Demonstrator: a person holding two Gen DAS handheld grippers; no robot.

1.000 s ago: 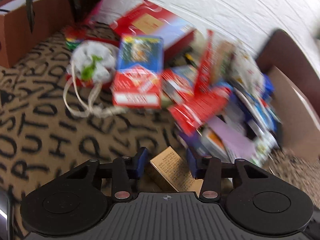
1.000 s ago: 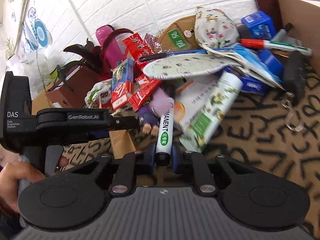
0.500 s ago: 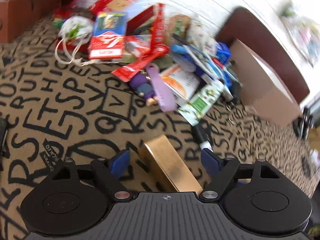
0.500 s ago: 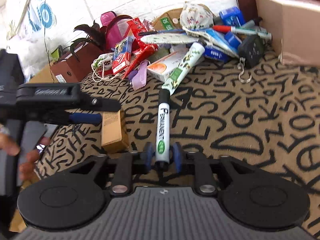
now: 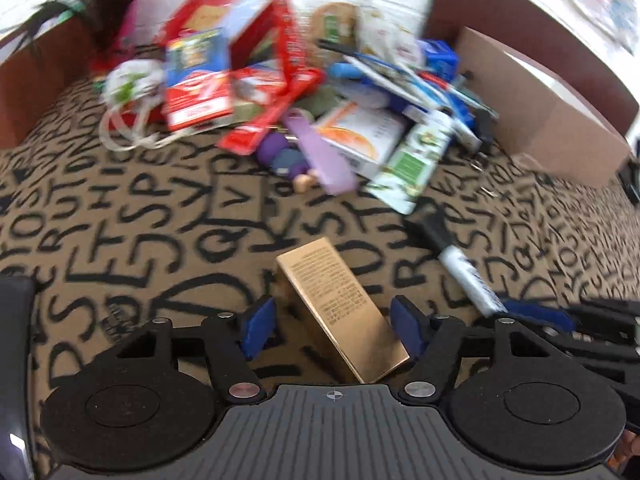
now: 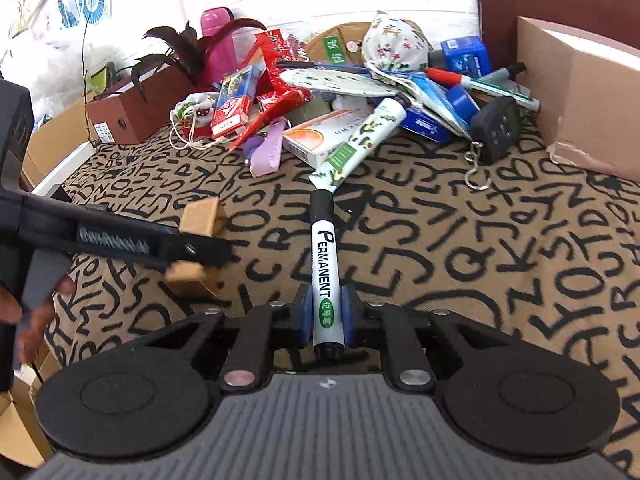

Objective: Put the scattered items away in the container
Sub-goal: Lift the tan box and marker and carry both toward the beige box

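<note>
Marker (image 6: 326,276) label legible in right view only, fingers (image 6: 347,314) clamping.

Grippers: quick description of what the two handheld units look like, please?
Both match: the left gripper and right gripper have black linkage arms with silver pivot pins, two round black discs, a ribbed grey body with a small crosshair mark, and blue pads on the jaws. No cables or sleeves visible.
</note>
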